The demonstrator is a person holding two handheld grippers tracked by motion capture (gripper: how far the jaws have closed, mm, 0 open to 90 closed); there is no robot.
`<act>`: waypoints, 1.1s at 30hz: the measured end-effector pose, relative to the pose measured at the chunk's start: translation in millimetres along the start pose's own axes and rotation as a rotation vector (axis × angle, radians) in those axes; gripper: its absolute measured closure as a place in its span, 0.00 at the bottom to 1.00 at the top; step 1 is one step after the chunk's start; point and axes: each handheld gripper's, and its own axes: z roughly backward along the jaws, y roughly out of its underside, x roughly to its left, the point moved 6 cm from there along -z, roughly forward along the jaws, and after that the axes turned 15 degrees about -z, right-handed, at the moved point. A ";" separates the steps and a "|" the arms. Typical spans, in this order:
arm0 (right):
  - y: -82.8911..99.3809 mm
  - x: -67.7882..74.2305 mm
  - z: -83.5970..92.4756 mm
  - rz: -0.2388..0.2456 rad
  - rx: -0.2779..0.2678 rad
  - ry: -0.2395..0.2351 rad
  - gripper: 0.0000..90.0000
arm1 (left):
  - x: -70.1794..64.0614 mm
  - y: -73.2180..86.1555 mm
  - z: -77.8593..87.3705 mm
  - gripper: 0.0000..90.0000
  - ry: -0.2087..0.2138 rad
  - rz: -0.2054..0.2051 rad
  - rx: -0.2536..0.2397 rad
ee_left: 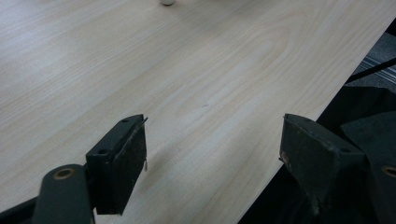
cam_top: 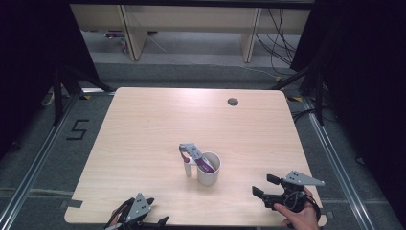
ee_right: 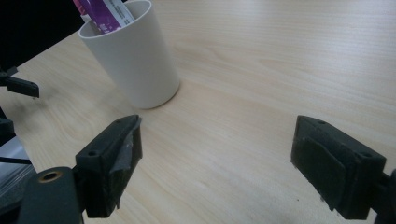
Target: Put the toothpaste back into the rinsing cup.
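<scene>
Near the middle of the wooden table (cam_top: 143,124), a white cup (cam_top: 209,168) is standing upright, and a purple-and-white tube (cam_top: 197,158) is leaning inside it, its upper end sticking out over the rim toward the left. Just beside the cup on its left, a small white cylinder (cam_top: 188,169) is standing on the tabletop; whether it is touching the cup cannot be told.

At the near left edge of the table, the left gripper (cam_top: 143,221) is being held low, with its jaws spread wide apart and nothing between them but bare wood. At the near right corner, the right gripper (cam_top: 266,186) is being held in a hand (cam_top: 301,216), its jaws likewise wide apart and empty, pointing left toward the cup. In the right gripper view the cup (ee_right: 130,58) is being seen at the far left, well apart from the jaws, with the tube (ee_right: 105,11) showing above its rim.

Judged from how things lie, the placing of the tube in the cup is looking done: the tube is resting there unsupported, and both grippers are being kept clear of it. Little appears left, unless the small cylinder is also meant to be handled; that cannot be told.
</scene>
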 end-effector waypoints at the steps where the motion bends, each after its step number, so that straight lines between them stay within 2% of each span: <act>1: 0.3 -2.5 2.3 0.036 0.007 0.024 0.19 | 0.5 0.1 -0.6 0.25 -0.001 -0.003 -0.002; 2: 1.5 -1.9 1.9 0.029 0.016 0.012 0.19 | 0.6 0.3 -0.6 0.25 0.000 -0.003 0.001; 3: 1.8 -1.6 2.8 0.028 0.002 0.019 0.19 | 0.5 0.4 -0.4 0.25 0.001 -0.005 0.004; 4: 3.4 -1.2 3.2 0.019 0.012 0.017 0.19 | -0.4 -0.1 0.0 0.25 0.003 0.001 0.002; 5: 4.4 -1.4 3.4 0.021 0.014 0.015 0.19 | -2.0 -1.3 -0.6 0.25 0.005 0.019 -0.012; 6: 4.8 -2.4 4.1 0.031 0.013 0.022 0.19 | -1.8 -1.2 -0.5 0.25 0.005 0.017 -0.013; 7: 7.5 0.7 3.8 -0.010 0.021 0.011 0.19 | -1.7 -1.2 -0.4 0.25 0.004 0.017 -0.013; 8: 6.9 -1.1 3.9 0.017 0.015 0.009 0.19 | 0.2 0.3 0.7 0.25 0.001 -0.005 0.007; 9: 7.8 -2.9 4.6 0.034 0.020 0.022 0.19 | 0.2 0.3 0.7 0.25 0.001 -0.005 0.007; 10: 9.6 -1.7 5.8 0.014 0.035 0.029 0.19 | 0.3 0.3 0.7 0.25 0.001 -0.005 0.007; 11: 9.3 -3.3 4.9 0.038 0.024 0.031 0.19 | 0.3 0.2 0.7 0.25 0.001 -0.005 0.007; 12: 10.9 -3.3 4.8 0.038 0.034 0.034 0.19 | -1.6 -1.3 -0.3 0.25 0.004 0.016 -0.013; 13: 11.6 -3.4 6.3 0.050 0.041 0.041 0.19 | -1.5 -1.2 -0.2 0.25 0.004 0.015 -0.012; 14: 15.0 -0.4 7.5 0.008 0.057 0.048 0.19 | -1.6 -1.3 -0.3 0.25 0.004 0.016 -0.013; 15: 14.1 -4.1 7.5 0.065 0.055 0.057 0.19 | -1.6 -1.2 -0.3 0.25 0.004 0.016 -0.013; 16: 15.3 -2.5 6.5 0.052 0.052 0.044 0.19 | -1.6 -1.2 -0.4 0.25 0.004 0.016 -0.012; 17: 17.1 -1.3 7.8 0.039 0.060 0.046 0.19 | 0.3 0.2 0.7 0.25 0.001 -0.006 0.007; 18: 16.7 -3.4 7.1 0.061 0.054 0.055 0.19 | -0.3 -0.2 0.5 0.25 0.001 0.001 0.001; 20: 18.5 -3.8 9.5 0.063 0.073 0.067 0.19 | -1.0 -0.8 0.5 0.25 0.002 0.008 -0.007; 21: 20.1 -2.8 10.4 0.049 0.081 0.071 0.19 | -0.5 -0.6 0.5 0.25 -0.001 0.007 -0.005; 22: 19.8 -5.3 9.8 0.087 0.065 0.073 0.19 | -0.7 -0.9 0.0 0.25 -0.002 0.010 -0.013; 23: 21.0 -4.7 8.6 0.089 0.071 0.055 0.19 | -0.6 -1.0 0.0 0.25 -0.002 0.010 -0.014; 24: 23.4 -3.6 10.9 0.064 0.086 0.075 0.19 | -0.6 -1.0 0.1 0.25 -0.002 0.010 -0.014; 25: 23.3 -5.0 11.1 0.091 0.083 0.075 0.19 | -0.6 -0.9 0.5 0.25 -0.001 0.009 -0.008; 27: 26.7 -3.3 12.9 0.064 0.106 0.081 0.19 | -0.6 -0.8 0.7 0.25 -0.001 0.008 -0.006; 28: 25.7 -5.4 12.5 0.098 0.090 0.089 0.19 | -0.6 -0.9 0.6 0.25 -0.001 0.009 -0.007; 29: 28.5 -2.7 13.1 0.069 0.103 0.082 0.19 | -0.6 -0.9 0.6 0.25 -0.001 0.009 -0.007; 32: 28.6 -4.7 15.2 0.102 0.104 0.089 0.18 | -0.6 -0.9 0.7 0.25 -0.001 0.009 -0.007; 33: 31.3 -2.1 15.4 0.073 0.113 0.084 0.18 | -0.5 -1.0 0.1 0.25 -0.003 0.009 -0.014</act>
